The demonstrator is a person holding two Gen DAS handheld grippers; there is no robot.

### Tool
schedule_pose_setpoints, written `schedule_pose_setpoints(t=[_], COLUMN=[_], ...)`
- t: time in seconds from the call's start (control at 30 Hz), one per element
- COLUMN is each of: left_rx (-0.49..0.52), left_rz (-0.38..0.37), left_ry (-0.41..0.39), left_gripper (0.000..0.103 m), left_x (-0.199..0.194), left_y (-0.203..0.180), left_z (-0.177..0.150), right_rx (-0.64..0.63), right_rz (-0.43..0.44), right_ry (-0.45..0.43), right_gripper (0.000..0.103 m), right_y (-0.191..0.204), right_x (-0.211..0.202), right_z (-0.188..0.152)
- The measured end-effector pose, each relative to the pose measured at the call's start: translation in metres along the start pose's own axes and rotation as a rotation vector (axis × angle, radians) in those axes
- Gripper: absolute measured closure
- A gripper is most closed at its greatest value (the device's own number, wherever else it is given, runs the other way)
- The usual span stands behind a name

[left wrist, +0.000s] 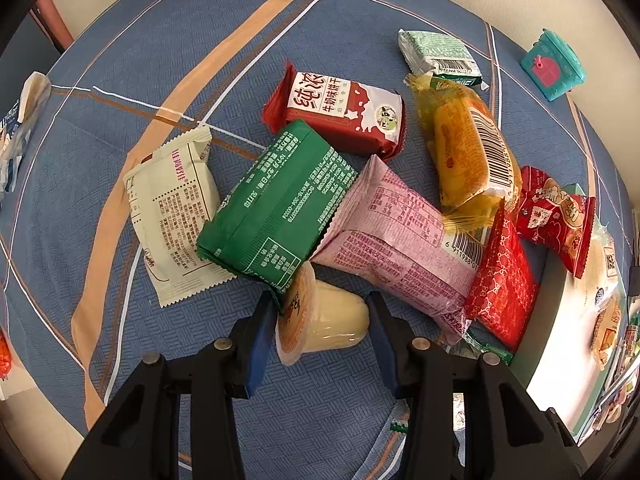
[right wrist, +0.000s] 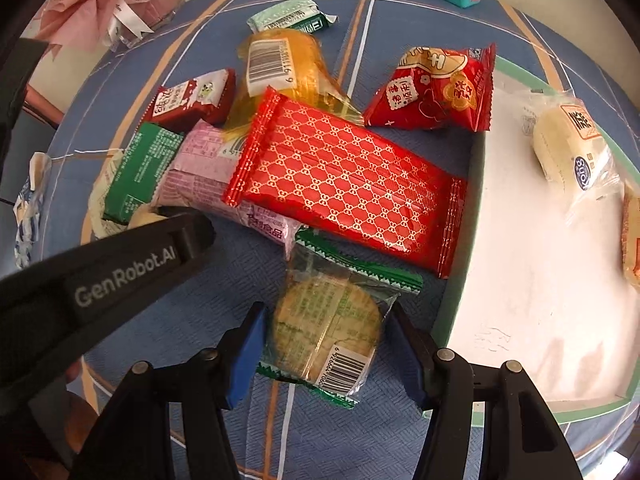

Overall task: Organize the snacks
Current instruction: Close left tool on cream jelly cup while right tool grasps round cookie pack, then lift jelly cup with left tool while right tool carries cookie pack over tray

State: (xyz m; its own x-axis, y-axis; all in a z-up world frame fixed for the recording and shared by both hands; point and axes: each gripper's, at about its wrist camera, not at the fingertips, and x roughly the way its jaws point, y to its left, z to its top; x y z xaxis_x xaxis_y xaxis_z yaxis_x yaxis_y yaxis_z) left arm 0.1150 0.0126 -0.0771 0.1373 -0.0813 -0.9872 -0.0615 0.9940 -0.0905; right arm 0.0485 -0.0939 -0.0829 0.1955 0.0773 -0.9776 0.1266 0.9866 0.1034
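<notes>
In the left wrist view, the left gripper [left wrist: 322, 330] is held low over the blue plaid tablecloth [left wrist: 168, 60], pointed forward into a heap of snack packets. Its blue-padded jaws are spread wide, and a pale yellow jelly cup [left wrist: 324, 316] lying on its side is seen between them; whether either pad presses on the cup cannot be told, so the cup appears bracketed rather than clenched. Just beyond the cup, a green packet [left wrist: 276, 204] is seen resting against a pink packet [left wrist: 396, 240], with a cream packet [left wrist: 172, 216] to the left and a dark red biscuit packet [left wrist: 340, 114] behind. In the right wrist view, the right gripper [right wrist: 326, 344] is likewise held low and angled forward over the cloth, beside the green-rimmed white tray [right wrist: 520, 264]. Its jaws are parted widely, and a clear, green-edged cracker packet [right wrist: 328, 328] is framed between them; contact with the pads cannot be made out, so no firm grasp is shown. The far end of that packet is tucked under a red gold-patterned packet [right wrist: 344, 180]. The black arm of the left gripper is seen crossing at the left, and a pale wrapped cake [right wrist: 572, 152] is seen lying in the tray.
</notes>
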Motion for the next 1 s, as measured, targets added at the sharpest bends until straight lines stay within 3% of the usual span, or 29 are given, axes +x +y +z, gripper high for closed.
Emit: schedule_pose_setpoints(t=[0.2,0.57,0.83,1.0], left_rx=[0.009,0.0,-0.021,-0.024], left_rz=[0.014,0.023,0.0,-0.017], left_ry=[-0.004,-0.018,-0.038,-0.091], left_gripper=[0.056,0.061,0.062,0.063], left_x=[0.005,-0.008,-0.024,-0.049], left_y=[-0.003,-0.006,-0.005,-0.004], left_z=[0.002,-0.003,-0.005,-0.007], right_rx=[-0.023,-0.002,0.012,0.021], right_rz=[-0.017,0.006,0.045,0.073], right_ry=[-0.006,-0.003,-0.042,-0.091], right_gripper=[0.041,0.05,0.05,0.051], right_y=[0.002,-0.011,-0.025,-0.034], right_x=[0.0,-0.003,-0.027,-0.053], right_z=[0.0,0.006,0.01,0.01])
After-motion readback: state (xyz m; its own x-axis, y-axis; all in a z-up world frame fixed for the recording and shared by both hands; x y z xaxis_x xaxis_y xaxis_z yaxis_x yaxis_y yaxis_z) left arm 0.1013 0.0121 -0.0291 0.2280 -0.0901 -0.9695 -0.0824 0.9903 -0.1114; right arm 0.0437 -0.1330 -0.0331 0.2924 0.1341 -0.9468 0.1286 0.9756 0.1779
